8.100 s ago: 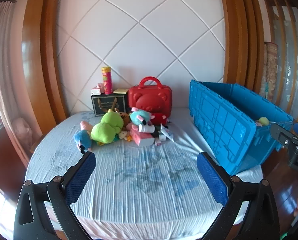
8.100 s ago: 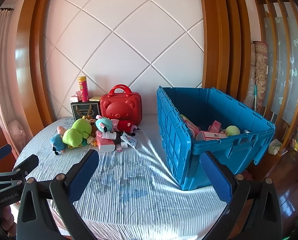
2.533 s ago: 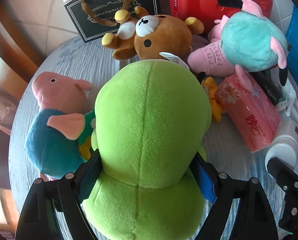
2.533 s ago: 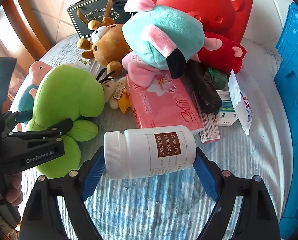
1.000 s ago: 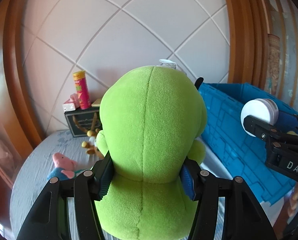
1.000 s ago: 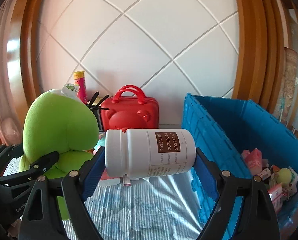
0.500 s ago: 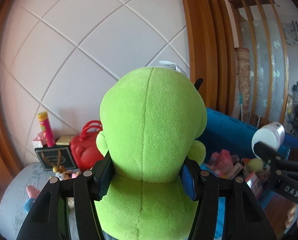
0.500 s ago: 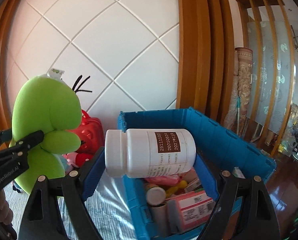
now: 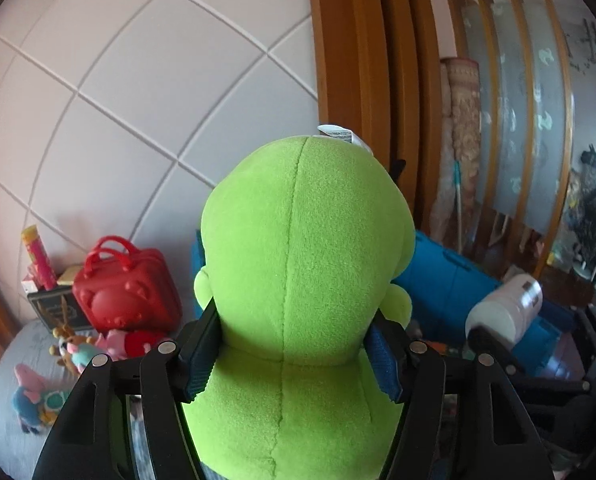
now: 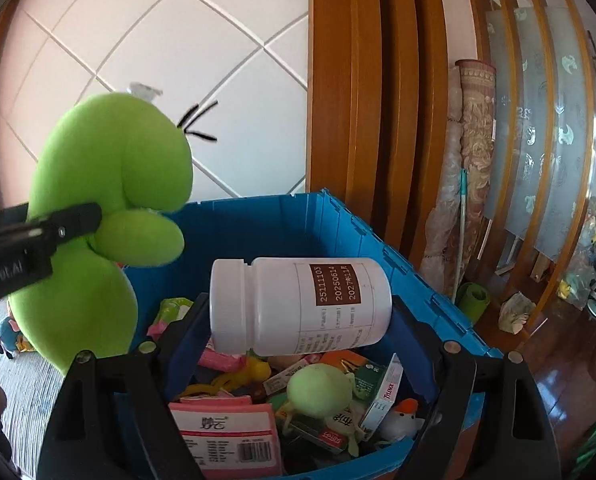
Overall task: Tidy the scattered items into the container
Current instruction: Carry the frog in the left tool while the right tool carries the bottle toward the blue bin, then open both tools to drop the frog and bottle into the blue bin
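My left gripper [image 9: 294,354] is shut on a large green plush toy [image 9: 302,280] and holds it in the air at the blue crate's [image 9: 450,280] near-left side. The plush [image 10: 106,200] also shows at the left of the right wrist view. My right gripper [image 10: 298,320] is shut on a white pill bottle [image 10: 298,304], lying sideways, held above the open blue crate [image 10: 338,220]. The bottle [image 9: 506,312] shows at the right of the left wrist view. The crate holds several boxes, packets and small toys.
On the white-covered round table [image 9: 6,368] lie a red bear case [image 9: 126,292], a black box [image 9: 56,312] with a pink can [image 9: 38,258], and several small plush toys [image 9: 74,356]. A wooden frame and rolled rug [image 10: 474,160] stand behind the crate.
Both grippers have swung right with their loads. The bottle is now over the crate's inside and lower. The green plush has come closer to the crate.
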`<state>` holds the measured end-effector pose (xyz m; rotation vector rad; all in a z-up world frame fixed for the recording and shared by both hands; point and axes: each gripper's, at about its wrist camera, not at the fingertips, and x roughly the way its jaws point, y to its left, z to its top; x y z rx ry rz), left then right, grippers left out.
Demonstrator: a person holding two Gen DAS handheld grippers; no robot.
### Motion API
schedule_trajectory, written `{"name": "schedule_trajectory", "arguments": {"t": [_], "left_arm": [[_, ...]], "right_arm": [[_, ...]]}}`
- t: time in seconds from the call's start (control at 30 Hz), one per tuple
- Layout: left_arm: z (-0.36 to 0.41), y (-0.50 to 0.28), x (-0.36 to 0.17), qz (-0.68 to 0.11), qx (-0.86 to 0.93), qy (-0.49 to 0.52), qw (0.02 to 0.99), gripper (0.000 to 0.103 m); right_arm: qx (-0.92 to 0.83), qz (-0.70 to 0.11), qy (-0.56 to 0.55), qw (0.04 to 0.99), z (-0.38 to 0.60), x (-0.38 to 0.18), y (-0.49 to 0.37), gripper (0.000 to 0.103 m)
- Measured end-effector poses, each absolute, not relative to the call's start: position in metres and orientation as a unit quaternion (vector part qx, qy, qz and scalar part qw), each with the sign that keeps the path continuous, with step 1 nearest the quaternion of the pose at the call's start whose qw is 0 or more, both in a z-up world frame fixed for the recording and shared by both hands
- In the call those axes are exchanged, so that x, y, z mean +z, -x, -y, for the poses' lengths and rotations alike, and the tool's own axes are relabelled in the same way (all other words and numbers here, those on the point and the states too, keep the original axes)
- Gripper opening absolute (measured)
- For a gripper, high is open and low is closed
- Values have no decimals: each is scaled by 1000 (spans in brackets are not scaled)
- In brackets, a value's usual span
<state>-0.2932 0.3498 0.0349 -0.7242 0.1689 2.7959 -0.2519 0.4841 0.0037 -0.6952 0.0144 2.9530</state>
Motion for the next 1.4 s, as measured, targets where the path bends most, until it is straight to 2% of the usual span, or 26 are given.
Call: {"name": "schedule_trajectory", "arguments": {"t": [0.17, 0.23, 0.67, 0.87, 1.4], "left_arm": [[-355, 287, 6, -64, 955, 271, 105, 77], [-358, 282, 7, -69, 959, 261, 89, 84], [-348, 259, -3, -64, 958, 274, 63, 85], [-341, 247, -8, -55, 957, 276, 62, 85], [-295, 223, -22, -29, 959, 282, 23, 88]], "right_arm": [[967, -15, 250, 44, -503, -12, 259, 85], [967, -13, 252, 39, -505, -17, 258, 85], [966, -12, 258, -1, -506, -29, 263, 85], [967, -17, 253, -7, -505, -29, 263, 102], [964, -30, 256, -63, -478, -36, 253, 103]]}}
